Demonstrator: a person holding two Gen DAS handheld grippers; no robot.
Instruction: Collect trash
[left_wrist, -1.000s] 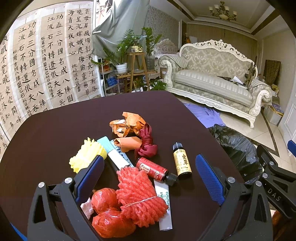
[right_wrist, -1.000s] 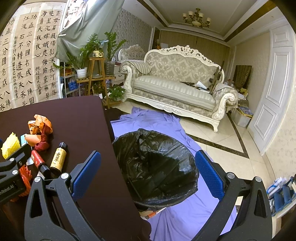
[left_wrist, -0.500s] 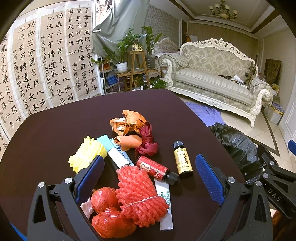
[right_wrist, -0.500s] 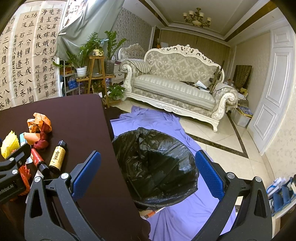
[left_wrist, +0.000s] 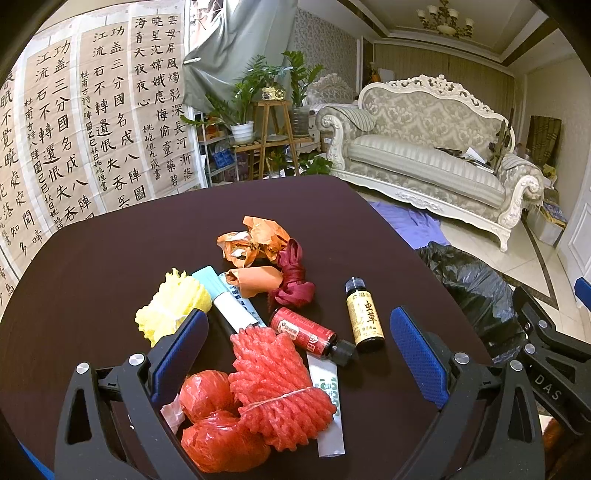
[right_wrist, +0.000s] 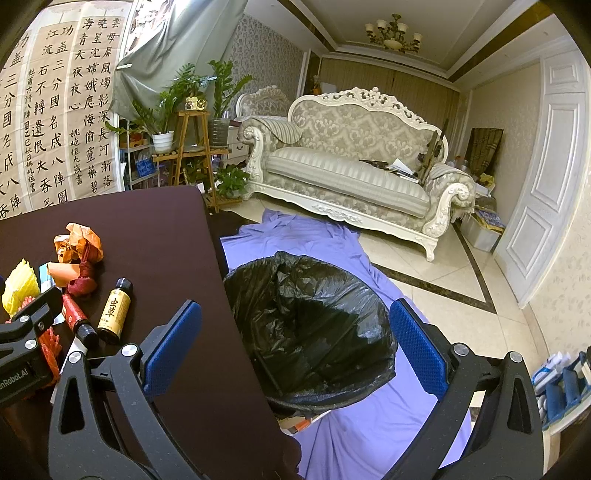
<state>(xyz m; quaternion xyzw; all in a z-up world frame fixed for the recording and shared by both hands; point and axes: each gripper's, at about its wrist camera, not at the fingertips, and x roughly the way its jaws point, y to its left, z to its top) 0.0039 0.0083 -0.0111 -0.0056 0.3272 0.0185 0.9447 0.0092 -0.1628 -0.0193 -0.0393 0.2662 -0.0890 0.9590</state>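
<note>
Dark tabletop (left_wrist: 92, 295) fills the ground under the left gripper (left_wrist: 299, 354), whose jaws stand wide and hold nothing. Off to its right, beside the table edge, the black-lined trash bin (right_wrist: 310, 325) sits between the spread, empty jaws of the right gripper (right_wrist: 295, 343). Between the left jaws lies the red foam net (left_wrist: 273, 380); just ahead lie a red bottle (left_wrist: 310, 336) and a yellow-labelled bottle (left_wrist: 364, 315).
</note>
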